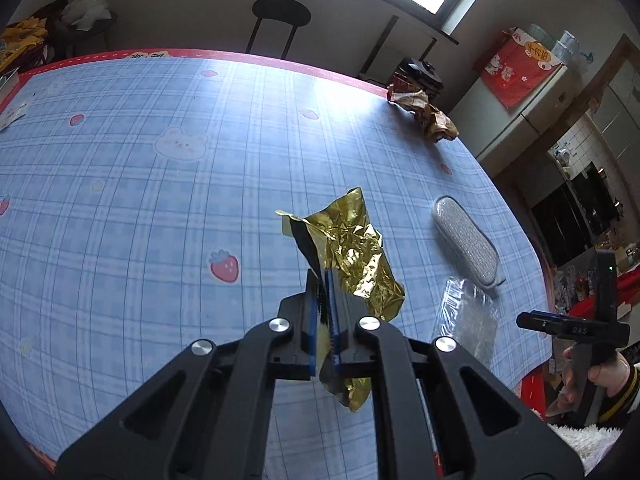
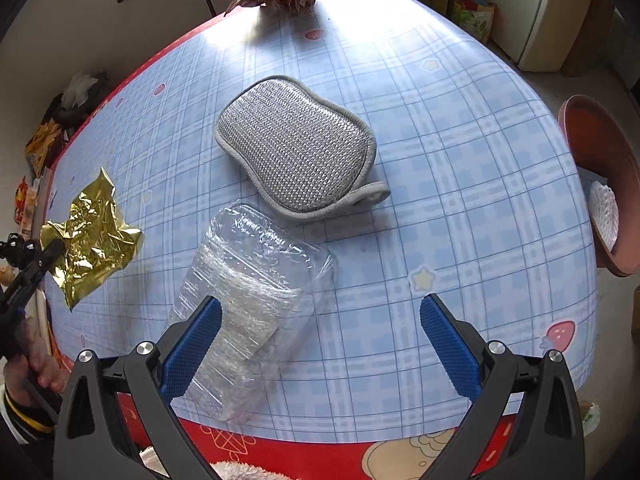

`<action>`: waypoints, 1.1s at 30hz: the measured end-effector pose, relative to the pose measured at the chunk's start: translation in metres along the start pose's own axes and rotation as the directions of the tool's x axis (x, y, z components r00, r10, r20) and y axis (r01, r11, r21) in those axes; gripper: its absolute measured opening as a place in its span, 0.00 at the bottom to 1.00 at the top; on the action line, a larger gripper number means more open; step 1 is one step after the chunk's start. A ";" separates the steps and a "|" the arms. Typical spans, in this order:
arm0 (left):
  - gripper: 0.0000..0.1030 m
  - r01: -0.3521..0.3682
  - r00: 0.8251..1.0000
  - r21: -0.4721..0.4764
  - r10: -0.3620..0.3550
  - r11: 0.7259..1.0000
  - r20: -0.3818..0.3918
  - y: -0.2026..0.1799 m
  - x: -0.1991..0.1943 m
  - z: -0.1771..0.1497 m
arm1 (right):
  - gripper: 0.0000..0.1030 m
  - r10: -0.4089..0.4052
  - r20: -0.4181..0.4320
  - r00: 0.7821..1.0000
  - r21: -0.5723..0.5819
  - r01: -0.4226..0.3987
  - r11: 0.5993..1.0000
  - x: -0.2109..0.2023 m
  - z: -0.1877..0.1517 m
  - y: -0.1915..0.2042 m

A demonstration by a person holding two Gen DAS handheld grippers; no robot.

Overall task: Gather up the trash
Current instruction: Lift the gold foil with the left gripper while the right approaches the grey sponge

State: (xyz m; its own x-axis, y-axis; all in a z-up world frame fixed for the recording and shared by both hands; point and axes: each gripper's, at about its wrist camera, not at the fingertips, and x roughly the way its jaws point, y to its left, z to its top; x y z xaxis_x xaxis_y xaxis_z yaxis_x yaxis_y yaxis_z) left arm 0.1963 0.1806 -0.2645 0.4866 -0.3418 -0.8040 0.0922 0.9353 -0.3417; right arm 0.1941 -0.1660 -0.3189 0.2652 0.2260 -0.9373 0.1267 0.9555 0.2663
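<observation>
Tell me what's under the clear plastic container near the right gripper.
Through the clear plastic container only the blue plaid tablecloth shows, blurred by the crinkled walls. The right gripper's left finger covers its near corner, so that part stays unknown.

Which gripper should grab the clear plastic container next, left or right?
Right. The right gripper is open, and the clear plastic container lies just ahead by its left finger. The left gripper is already shut on the gold foil wrapper.
</observation>
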 end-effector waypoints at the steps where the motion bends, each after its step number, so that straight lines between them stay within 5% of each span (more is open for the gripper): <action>1: 0.09 0.006 1.000 0.001 -0.006 1.000 -0.008 -0.004 -0.001 -0.007 | 0.95 0.010 -0.005 1.000 0.001 -0.010 1.000 0.002 -0.003 0.002; 9: 0.09 0.045 0.998 0.026 -0.043 0.999 -0.043 -0.030 -0.009 -0.041 | 0.95 0.081 -0.030 0.996 0.017 -0.080 0.997 0.016 -0.025 0.012; 15: 0.09 0.012 0.998 0.117 -0.005 0.993 -0.059 -0.052 -0.007 -0.048 | 0.95 0.128 -0.028 0.991 0.034 -0.127 0.991 0.028 -0.034 0.015; 21: 0.09 -0.027 0.999 0.157 0.029 0.987 -0.013 -0.055 -0.026 -0.042 | 0.93 0.156 -0.022 0.988 0.059 -0.154 0.986 0.037 -0.036 0.015; 25: 0.09 0.025 1.000 0.135 -0.027 0.991 0.014 -0.056 -0.046 -0.034 | 0.90 0.168 -0.016 0.986 0.068 -0.167 0.984 0.038 -0.034 0.016; 33: 0.09 0.083 0.992 0.169 -0.065 0.982 -0.109 -0.077 -0.018 -0.053 | 0.77 0.203 -0.018 0.979 0.068 -0.201 0.977 0.031 -0.037 0.001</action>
State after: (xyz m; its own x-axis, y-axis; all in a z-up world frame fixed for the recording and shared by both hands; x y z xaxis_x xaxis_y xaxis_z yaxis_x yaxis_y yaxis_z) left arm 0.1340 0.1099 -0.2498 0.3822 -0.4101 -0.8281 0.2779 0.9057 -0.3203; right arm 0.1668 -0.1512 -0.3556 0.2685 0.4186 -0.8676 0.1357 0.8752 0.4643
